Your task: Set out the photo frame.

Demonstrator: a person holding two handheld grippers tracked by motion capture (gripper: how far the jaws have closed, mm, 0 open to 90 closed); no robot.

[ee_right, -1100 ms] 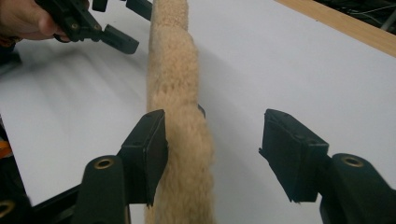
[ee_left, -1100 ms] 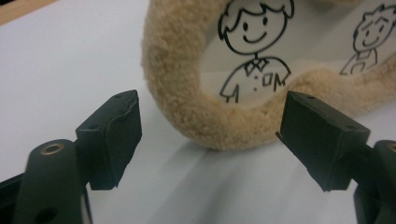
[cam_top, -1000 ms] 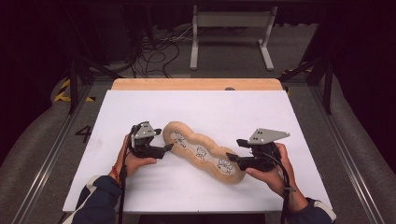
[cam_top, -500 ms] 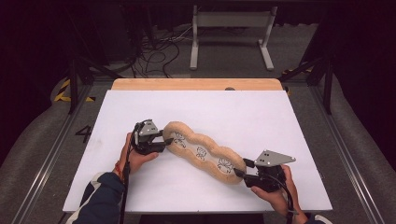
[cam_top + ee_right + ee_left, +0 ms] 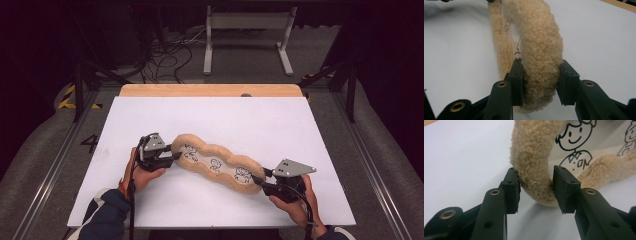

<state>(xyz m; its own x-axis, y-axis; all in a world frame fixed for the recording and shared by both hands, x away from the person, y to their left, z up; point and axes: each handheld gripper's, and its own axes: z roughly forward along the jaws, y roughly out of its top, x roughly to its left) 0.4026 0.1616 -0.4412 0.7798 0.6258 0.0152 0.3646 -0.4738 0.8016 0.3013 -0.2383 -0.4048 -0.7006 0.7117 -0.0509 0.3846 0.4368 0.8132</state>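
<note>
A long tan fleece-rimmed pouch (image 5: 216, 163) with cartoon figures on its pale middle lies slantwise on the white tabletop (image 5: 260, 120). My left gripper (image 5: 172, 154) holds the pouch's left end. In the left gripper view the left gripper (image 5: 536, 186) has its pads pressed into the fleece rim (image 5: 531, 157), having just closed on it. My right gripper (image 5: 260, 179) grips the pouch's right end nearer the front edge. In the right gripper view the right gripper (image 5: 541, 75) has just closed, and its pads squeeze the thick fleece roll (image 5: 537, 45).
A wooden strip (image 5: 210, 90) runs along the table's far edge. On the floor beyond the table stand a metal frame (image 5: 247, 35) and loose cables (image 5: 165, 50). Bare white surface lies around the pouch on all sides.
Both grippers' jaws have closed onto the pouch's ends. The right gripper has dropped and come toward the front edge to the pouch's right end. The left hand has stayed put.
</note>
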